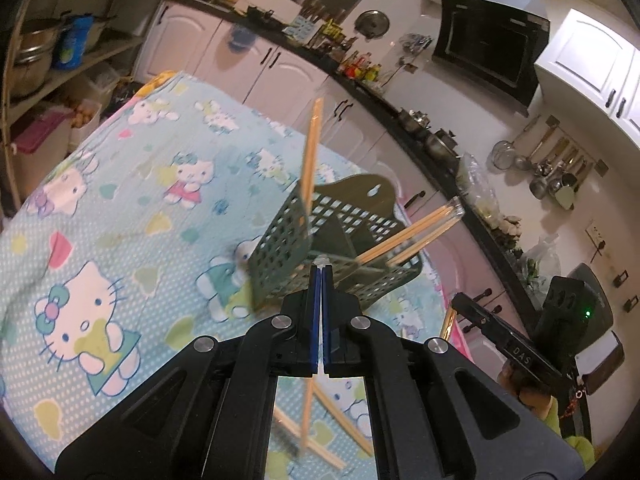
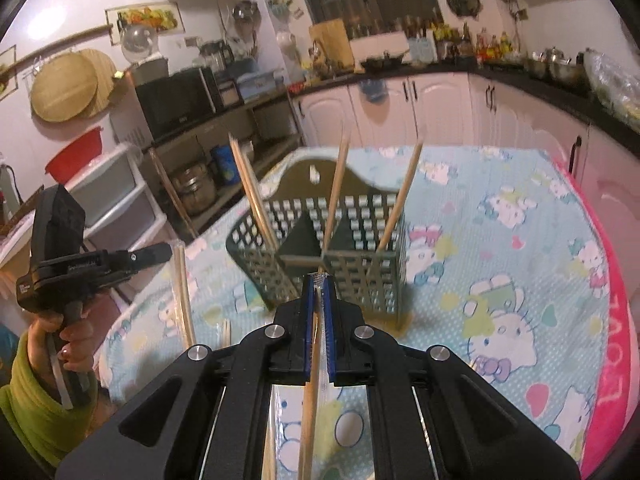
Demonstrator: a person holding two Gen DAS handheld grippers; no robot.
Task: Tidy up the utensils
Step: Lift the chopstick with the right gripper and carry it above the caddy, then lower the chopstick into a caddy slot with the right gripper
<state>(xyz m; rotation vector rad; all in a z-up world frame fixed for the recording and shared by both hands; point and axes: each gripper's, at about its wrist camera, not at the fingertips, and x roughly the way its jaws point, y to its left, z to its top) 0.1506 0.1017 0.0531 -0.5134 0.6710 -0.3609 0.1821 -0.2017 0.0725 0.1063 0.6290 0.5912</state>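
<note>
A dark green perforated utensil basket (image 1: 320, 248) (image 2: 320, 236) stands on the Hello Kitty tablecloth (image 1: 120, 200). Wooden chopsticks stick out of it (image 2: 340, 188) (image 1: 310, 160). My left gripper (image 1: 321, 270) is shut on a clear wrapper holding a pair of chopsticks (image 1: 306, 408), just in front of the basket. My right gripper (image 2: 320, 280) is shut on a wrapped chopstick (image 2: 310, 400), its tip at the basket's near rim. The left gripper shows in the right wrist view (image 2: 160, 254), with wrapped chopsticks (image 2: 184, 296) hanging below it.
The tablecloth (image 2: 500, 260) has a pink edge (image 2: 612, 340) at the right. More chopsticks lie on the cloth under my left gripper (image 1: 344, 420). Kitchen cabinets (image 2: 440, 108), shelves (image 1: 60, 72) and a loaded counter (image 1: 360, 76) surround the table.
</note>
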